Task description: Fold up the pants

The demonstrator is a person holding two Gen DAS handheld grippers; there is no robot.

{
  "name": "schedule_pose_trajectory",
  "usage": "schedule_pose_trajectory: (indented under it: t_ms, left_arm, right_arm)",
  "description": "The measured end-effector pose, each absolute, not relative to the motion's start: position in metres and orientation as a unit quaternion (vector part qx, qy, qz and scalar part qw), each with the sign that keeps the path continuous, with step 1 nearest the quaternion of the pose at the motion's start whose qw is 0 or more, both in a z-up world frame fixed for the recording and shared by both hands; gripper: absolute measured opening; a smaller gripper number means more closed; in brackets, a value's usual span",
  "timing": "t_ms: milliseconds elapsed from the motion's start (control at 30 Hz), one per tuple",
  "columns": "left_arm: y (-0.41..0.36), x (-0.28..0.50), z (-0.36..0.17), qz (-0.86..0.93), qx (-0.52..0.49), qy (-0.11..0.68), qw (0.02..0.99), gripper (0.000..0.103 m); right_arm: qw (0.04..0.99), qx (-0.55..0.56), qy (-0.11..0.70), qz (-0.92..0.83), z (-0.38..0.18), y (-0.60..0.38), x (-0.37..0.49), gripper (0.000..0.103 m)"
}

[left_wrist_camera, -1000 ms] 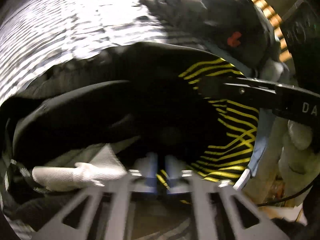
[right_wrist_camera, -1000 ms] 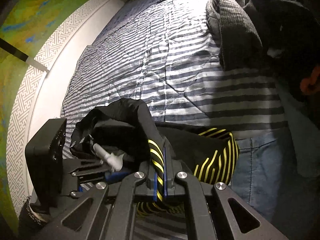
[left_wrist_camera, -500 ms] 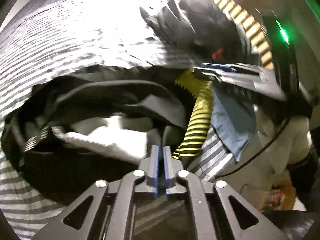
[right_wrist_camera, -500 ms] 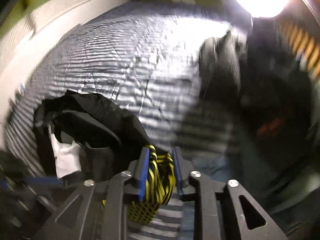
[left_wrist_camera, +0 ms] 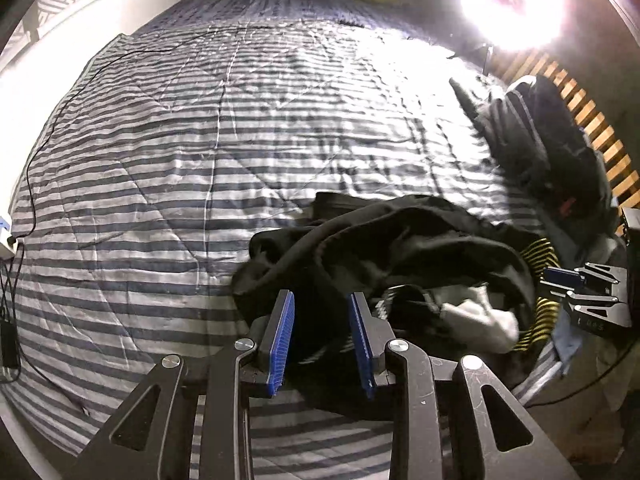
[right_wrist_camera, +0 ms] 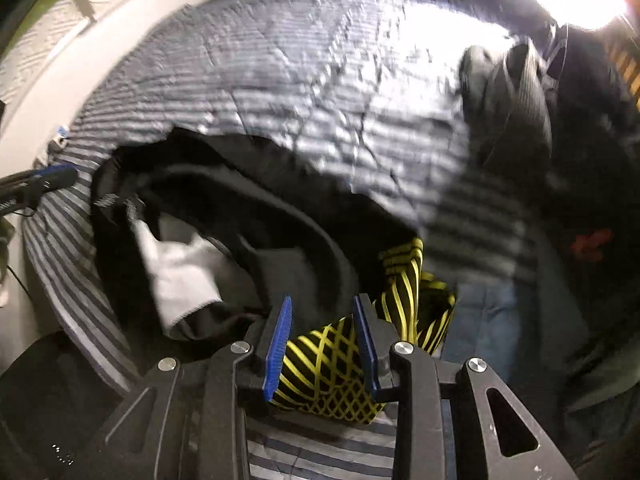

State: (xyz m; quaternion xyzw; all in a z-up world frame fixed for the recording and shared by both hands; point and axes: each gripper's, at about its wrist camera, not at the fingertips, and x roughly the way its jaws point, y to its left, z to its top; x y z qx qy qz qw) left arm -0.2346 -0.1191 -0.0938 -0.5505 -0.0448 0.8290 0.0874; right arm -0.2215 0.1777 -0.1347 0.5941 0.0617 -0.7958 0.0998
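Black pants point(left_wrist_camera: 404, 240) with a yellow-striped panel point(left_wrist_camera: 540, 256) and a white inner pocket point(left_wrist_camera: 480, 320) lie crumpled near the front edge of the striped bed. My left gripper point(left_wrist_camera: 321, 304) is open just above the pile's left end, with black cloth showing between its blue pads but not pinched. In the right wrist view the same pants point(right_wrist_camera: 240, 200) lie bunched, and my right gripper point(right_wrist_camera: 322, 312) is open over the yellow-striped part point(right_wrist_camera: 332, 356). The right gripper point(left_wrist_camera: 576, 280) also shows at the far right of the left wrist view.
A striped quilt point(left_wrist_camera: 200, 140) covers the bed. A heap of dark clothes point(left_wrist_camera: 540, 140) lies at the right, beside a slatted frame point(left_wrist_camera: 600, 132). A blue cloth point(right_wrist_camera: 480, 320) lies under the pile's right end. Cables point(left_wrist_camera: 24, 216) run along the left edge. A bright lamp point(left_wrist_camera: 512, 4) glares at the back.
Both grippers have opened and let go of the pants. The pants have dropped onto the bed in a crumpled heap, and both grippers have pulled back from them.
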Motion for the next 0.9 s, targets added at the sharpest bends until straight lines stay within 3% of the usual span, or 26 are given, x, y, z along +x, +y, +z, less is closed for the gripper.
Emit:
schedule_pose_trajectory:
  t_ms: [133, 233, 300, 333, 367, 400, 500, 633, 900]
  left_arm:
    - [-0.106, -0.244, -0.107, 0.826, -0.555, -0.031, 0.091, 0.033]
    - [-0.101, -0.258, -0.116, 0.822, -0.561, -0.045, 0.084, 0.062]
    - [-0.096, -0.270, -0.124, 0.821, -0.564, -0.036, 0.073, 0.062]
    - [-0.092, -0.277, -0.131, 0.820, -0.569, -0.021, 0.066, 0.053]
    - [-0.087, -0.283, -0.140, 0.816, -0.576, 0.004, 0.056, 0.014]
    - [-0.084, -0.286, -0.146, 0.810, -0.584, 0.014, 0.050, 0.005]
    - [-0.083, -0.284, -0.148, 0.815, -0.578, 0.015, 0.047, 0.005]
    - [-0.107, -0.268, -0.114, 0.833, -0.548, -0.046, 0.059, 0.005]
    - [-0.169, -0.227, -0.071, 0.854, -0.516, -0.065, 0.018, 0.005]
  right_arm:
    - [0.082, 0.606, 0.059, -0.789, -0.152, 0.192, -0.219, 0.029]
    - [0.081, 0.611, 0.050, -0.786, -0.156, 0.198, -0.216, 0.029]
    - [0.082, 0.613, 0.044, -0.785, -0.154, 0.201, -0.216, 0.029]
    - [0.083, 0.613, 0.042, -0.784, -0.154, 0.201, -0.216, 0.029]
    - [0.084, 0.614, 0.040, -0.784, -0.152, 0.202, -0.216, 0.029]
    - [0.085, 0.614, 0.037, -0.784, -0.152, 0.199, -0.215, 0.029]
    - [0.092, 0.610, 0.033, -0.786, -0.145, 0.198, -0.214, 0.029]
    - [0.107, 0.590, 0.032, -0.799, -0.131, 0.192, -0.218, 0.029]
    - [0.130, 0.578, 0.057, -0.804, -0.133, 0.159, -0.256, 0.029]
